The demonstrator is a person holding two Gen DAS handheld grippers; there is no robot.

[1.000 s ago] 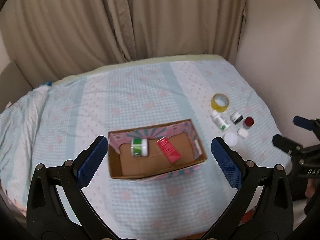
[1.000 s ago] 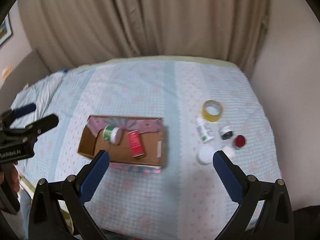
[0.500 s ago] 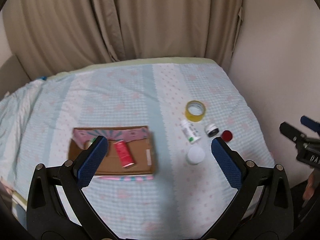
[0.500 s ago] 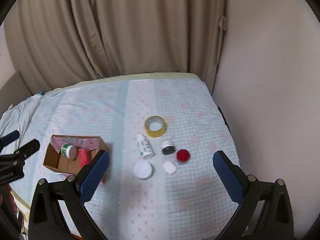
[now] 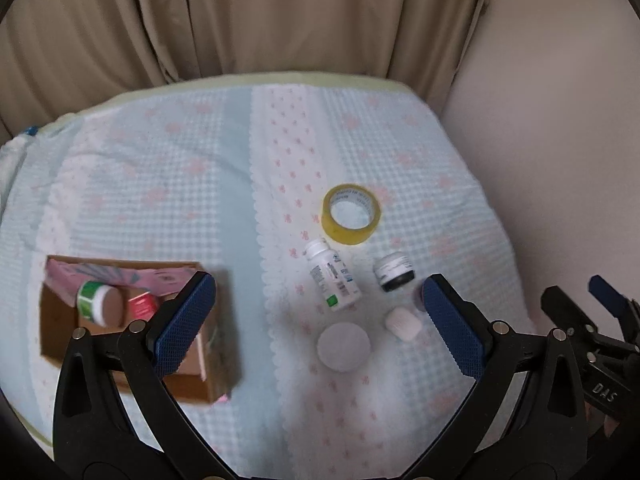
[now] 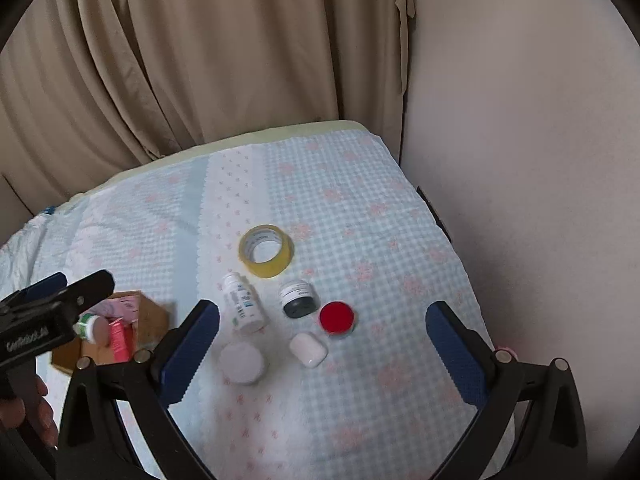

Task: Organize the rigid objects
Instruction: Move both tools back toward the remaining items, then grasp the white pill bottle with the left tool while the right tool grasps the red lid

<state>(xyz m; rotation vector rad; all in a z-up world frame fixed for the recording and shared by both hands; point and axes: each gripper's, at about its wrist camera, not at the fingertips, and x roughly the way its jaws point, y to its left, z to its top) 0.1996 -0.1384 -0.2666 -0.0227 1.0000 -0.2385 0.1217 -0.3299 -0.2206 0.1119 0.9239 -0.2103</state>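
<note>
six loose items lay grouped on the bed [image 6: 400,240]: yellow tape roll [image 6: 266,251], white pill bottle [image 6: 244,307] on its side, black-based jar [image 6: 298,299], red lid [image 6: 337,317], small white case [image 6: 308,349], white round lid [image 6: 241,362]. the cardboard box [image 5: 64,344] sat well apart to their left, holding a green-labelled jar [image 5: 98,303] and a red packet [image 5: 141,306]. the right hand-held gripper [image 6: 322,344] hovered above the cluster, jaws wide apart, empty; the left hand-held gripper [image 5: 318,326] likewise wide and empty. judgement: step in hand was choosing a first pick. the small white case lay nearest between the right jaws. best approach: descend straight, span its short side, close gently; avoid nudging the red lid just beside it. soft bedding may let items tilt.
</note>
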